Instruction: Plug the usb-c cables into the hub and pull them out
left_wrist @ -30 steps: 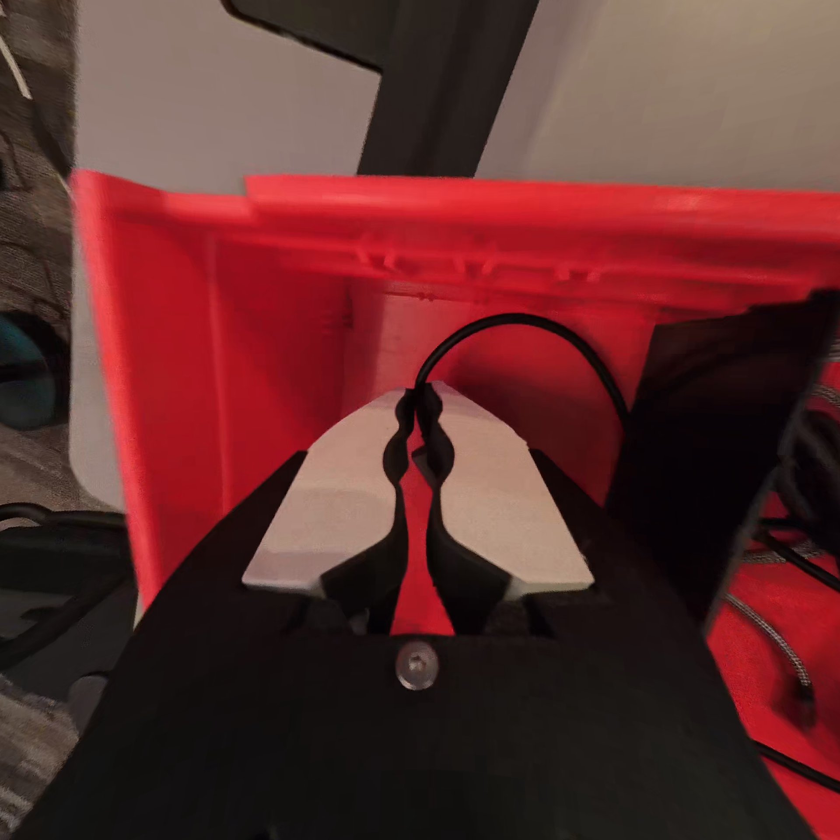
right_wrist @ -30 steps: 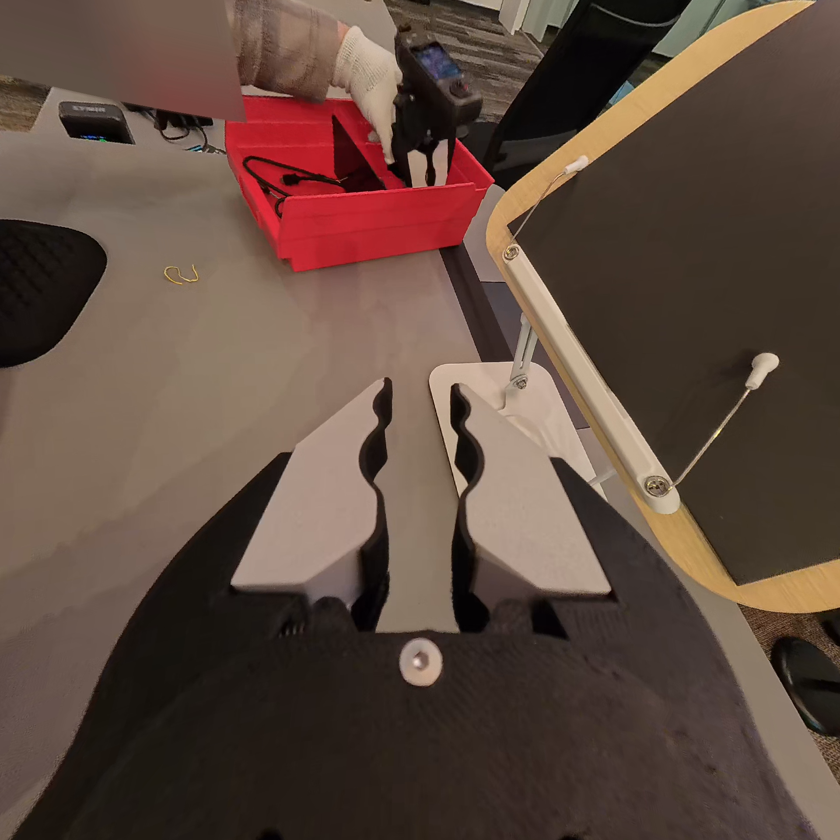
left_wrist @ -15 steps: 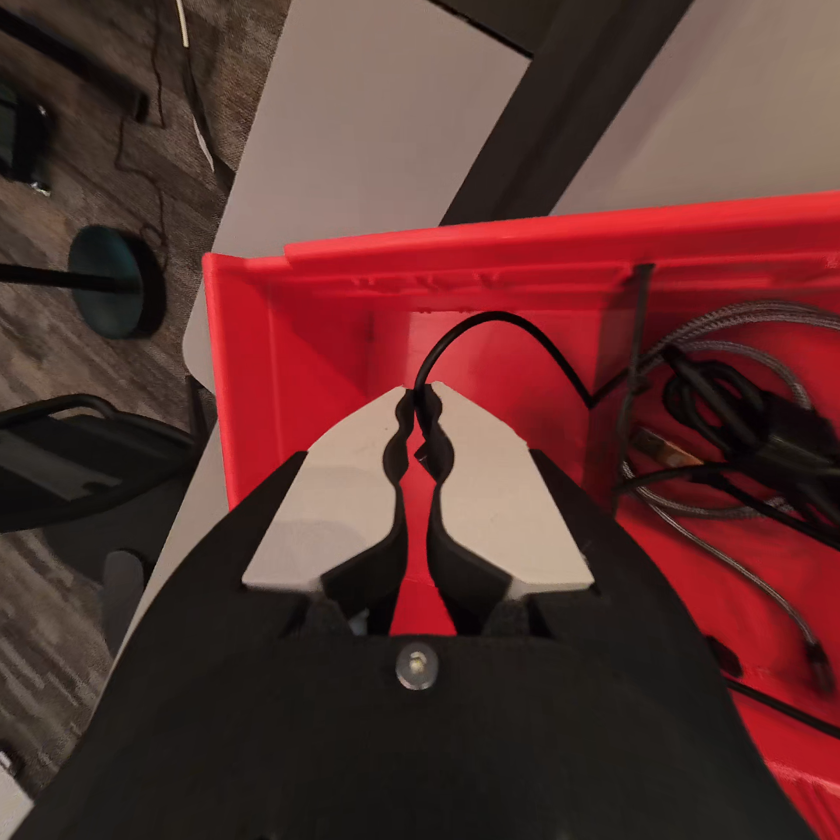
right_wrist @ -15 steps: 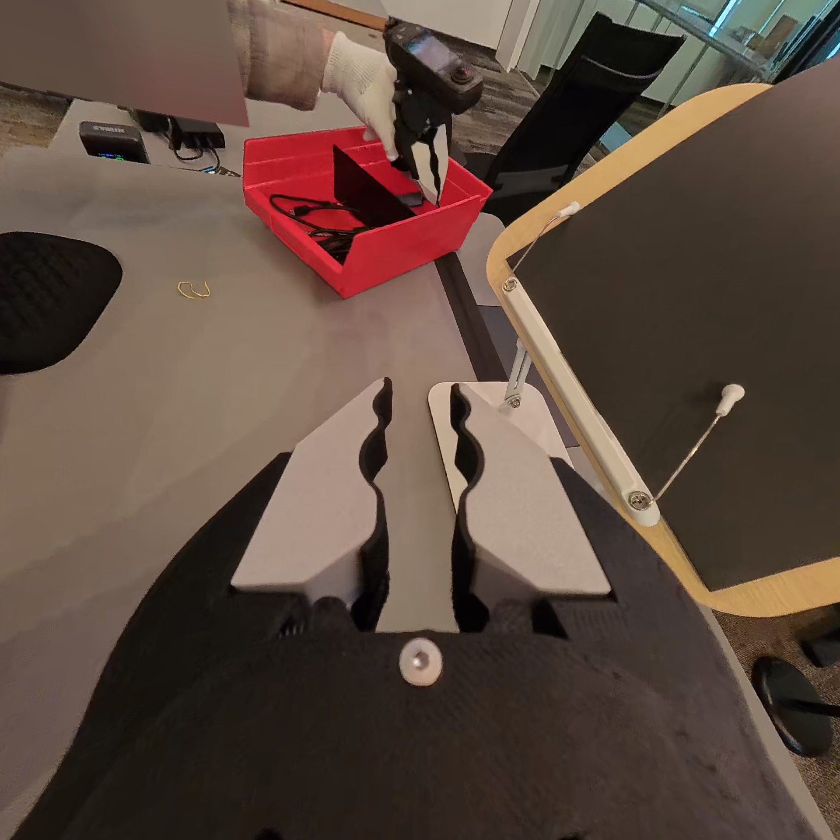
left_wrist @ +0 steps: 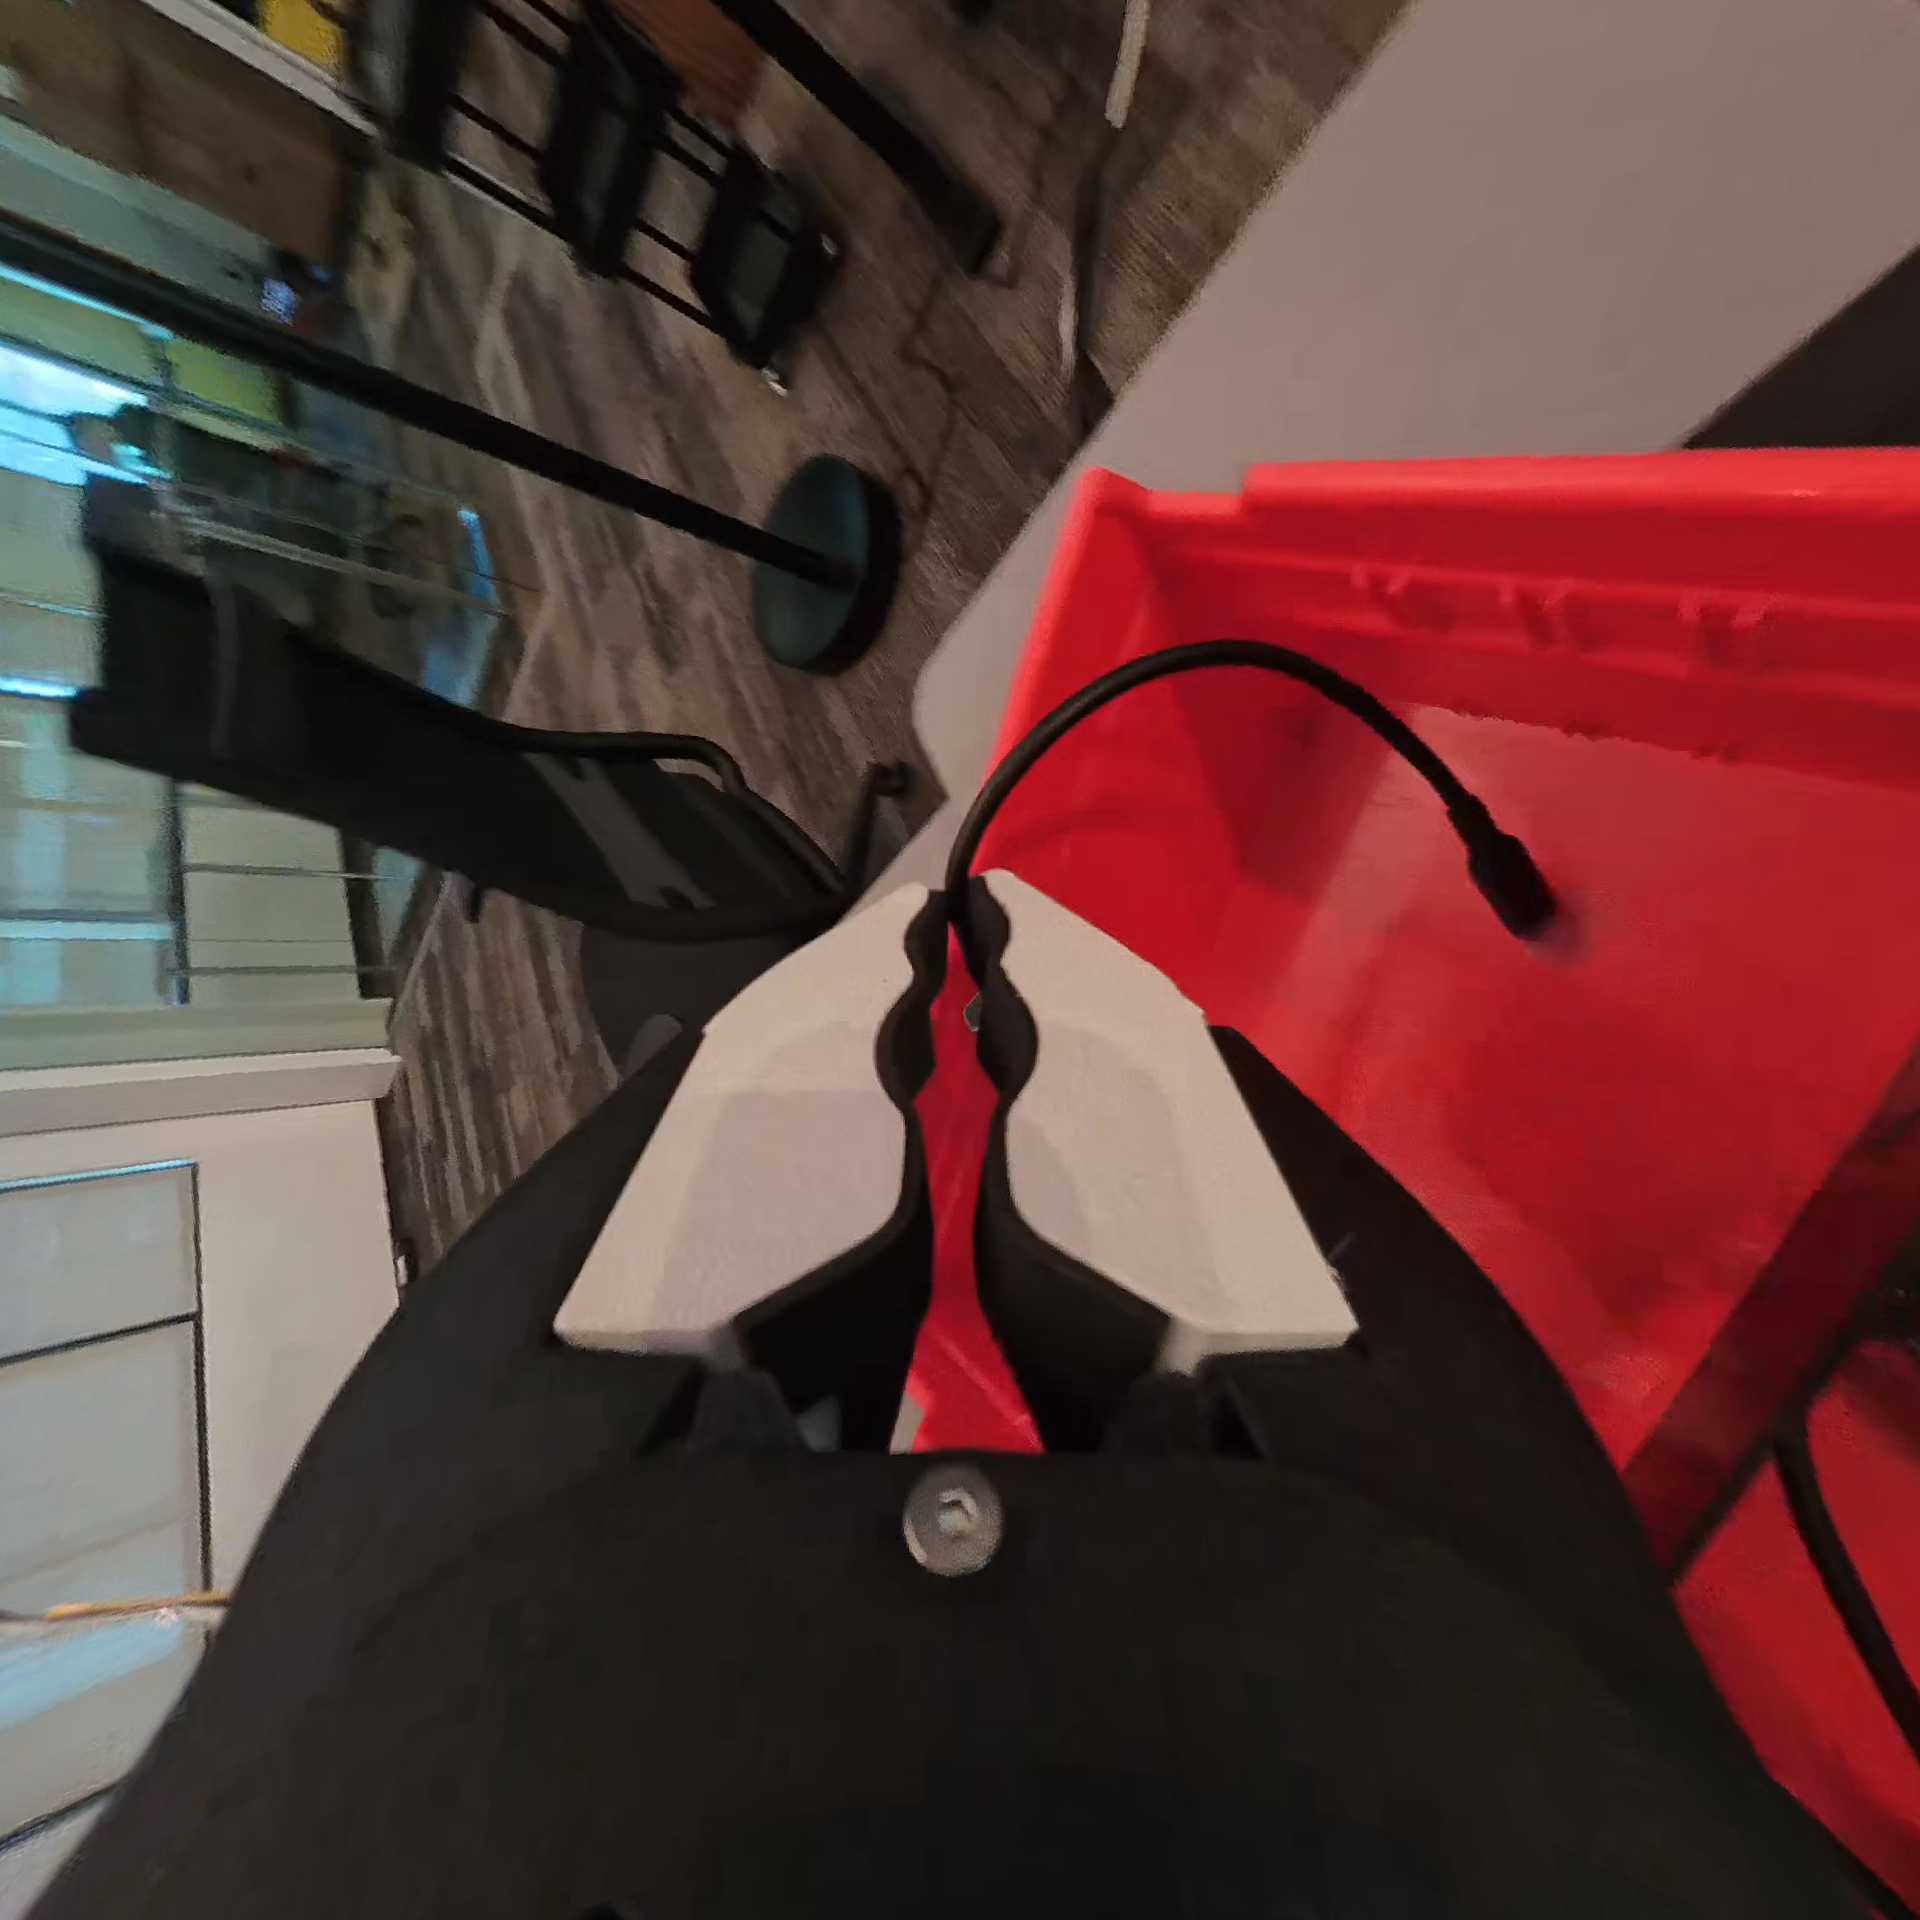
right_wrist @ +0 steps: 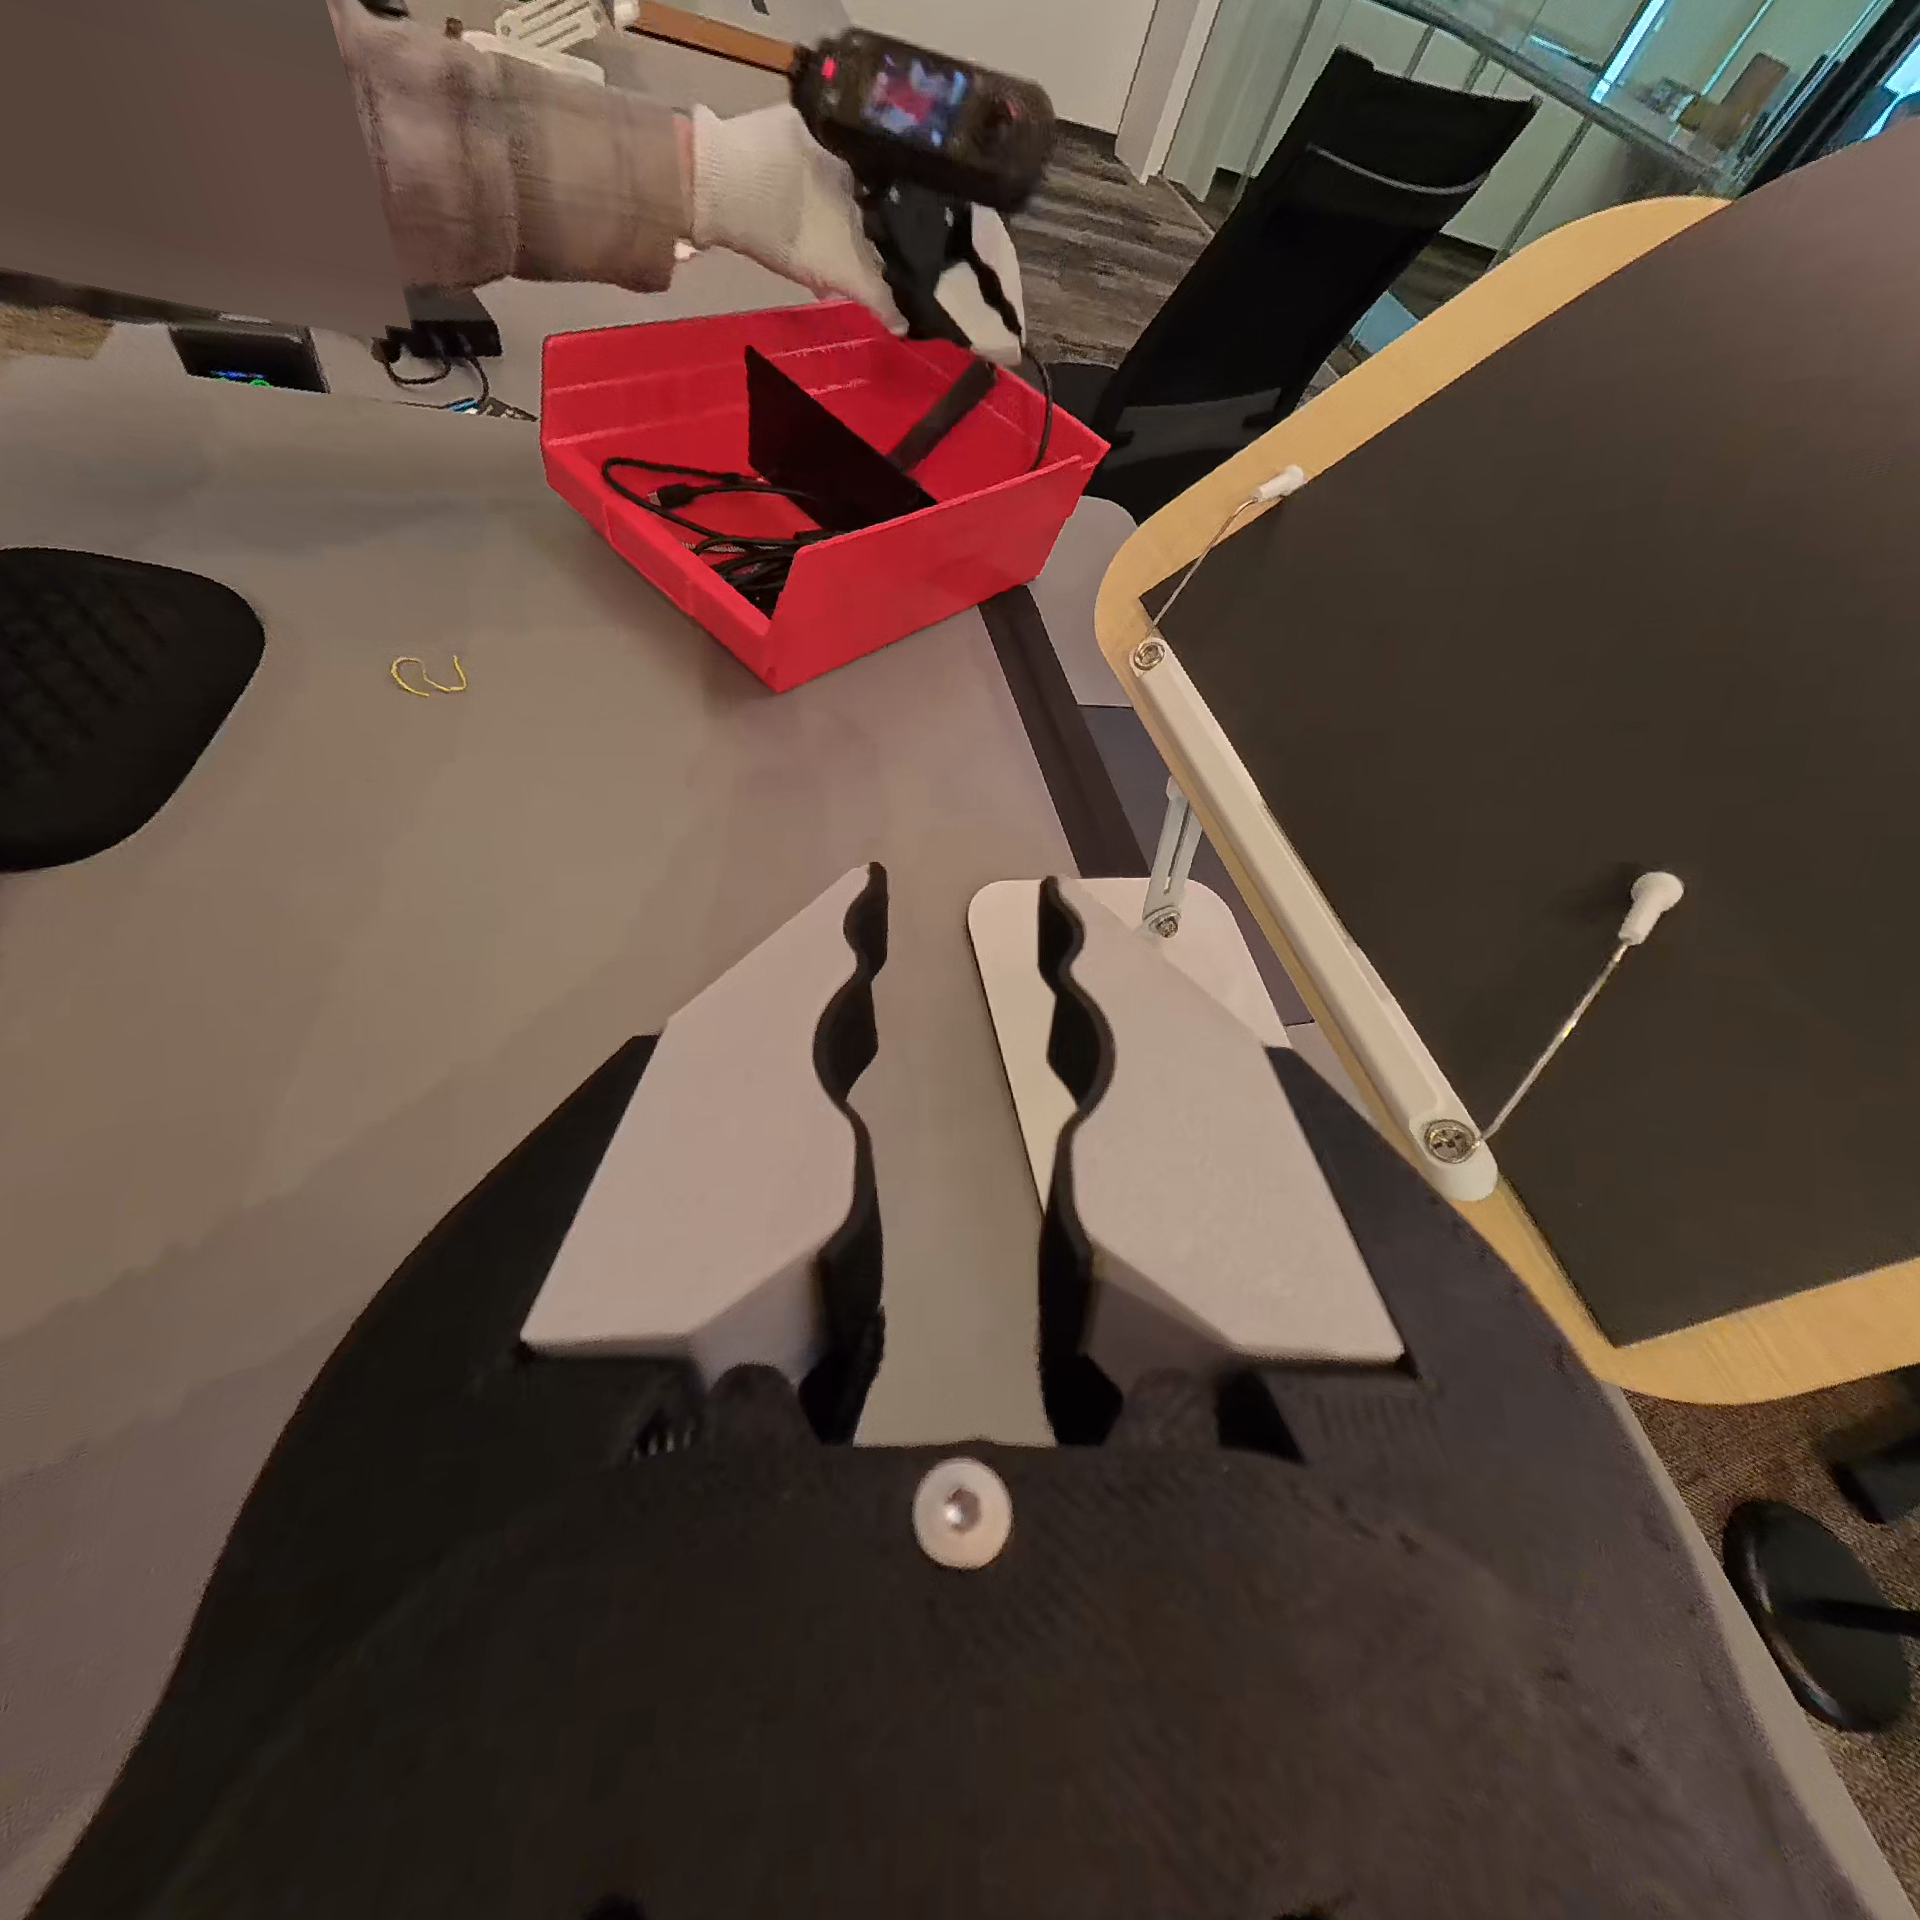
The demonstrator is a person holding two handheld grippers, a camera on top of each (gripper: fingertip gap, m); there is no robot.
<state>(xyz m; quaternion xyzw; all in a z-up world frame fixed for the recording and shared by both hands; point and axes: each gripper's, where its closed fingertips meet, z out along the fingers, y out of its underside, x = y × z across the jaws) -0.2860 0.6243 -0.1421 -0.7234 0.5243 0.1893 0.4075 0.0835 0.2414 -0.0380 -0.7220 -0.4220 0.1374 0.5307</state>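
My left gripper [left_wrist: 961, 914] is shut on a thin black usb-c cable [left_wrist: 1164, 670] and holds it above the red bin [left_wrist: 1558, 582]. The cable arcs right and its free plug [left_wrist: 1507, 883] hangs over the bin. In the right wrist view the left gripper [right_wrist: 987, 301] is raised over the bin's far right corner [right_wrist: 1039, 436], held by a gloved hand [right_wrist: 779, 208], with the cable [right_wrist: 1042, 416] dangling into the bin. My right gripper [right_wrist: 961, 914] is open and empty above the grey table [right_wrist: 416, 935]. A black hub [right_wrist: 447, 335] sits at the table's far edge.
The bin has a black divider [right_wrist: 810, 447] and more coiled black cables [right_wrist: 727, 520] in its left part. A tilted dark board with a wooden rim [right_wrist: 1558, 727] on a white stand [right_wrist: 1101, 935] stands right. A yellow rubber band [right_wrist: 426, 675] and a black chair [right_wrist: 1299, 260] are near.
My left gripper has lifted out of the bin and swung up and left with the cable; the cable's free plug has come out into view. The right gripper has stayed open, its view tilting slightly.
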